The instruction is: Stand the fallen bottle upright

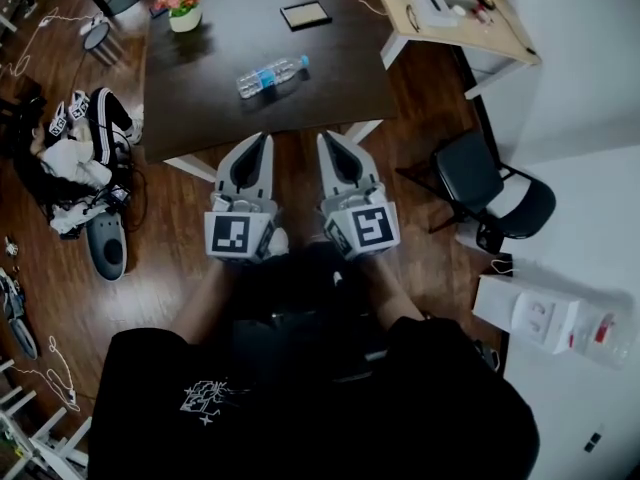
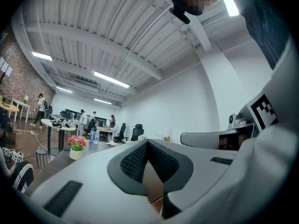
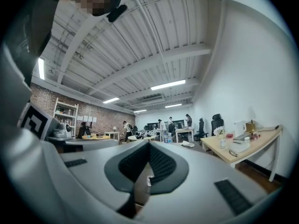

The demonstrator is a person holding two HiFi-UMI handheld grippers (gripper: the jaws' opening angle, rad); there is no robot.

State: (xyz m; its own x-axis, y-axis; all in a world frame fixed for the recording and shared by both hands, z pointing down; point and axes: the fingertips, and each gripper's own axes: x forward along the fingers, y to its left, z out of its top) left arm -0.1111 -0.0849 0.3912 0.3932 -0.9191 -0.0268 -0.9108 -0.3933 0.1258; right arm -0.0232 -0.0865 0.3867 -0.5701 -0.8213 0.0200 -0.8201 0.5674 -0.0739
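Observation:
A clear plastic bottle (image 1: 272,74) with a blue label and cap lies on its side on the dark table (image 1: 330,88), near the table's front half. My left gripper (image 1: 264,140) and right gripper (image 1: 324,138) are held side by side just short of the table's front edge, pointing level at it. Both are shut with nothing between their jaws, and the bottle lies a short way beyond their tips. In the left gripper view the left gripper (image 2: 147,143) has its dark pads meeting at the tip. The right gripper (image 3: 149,143) looks the same in the right gripper view.
A white pot of pink flowers (image 1: 183,6) and a black framed tablet (image 1: 306,14) sit at the table's far side. A black chair (image 1: 488,180) stands to the right, with a light wooden desk (image 1: 455,13) behind it. Clothes and shoes (image 1: 85,158) lie on the floor to the left.

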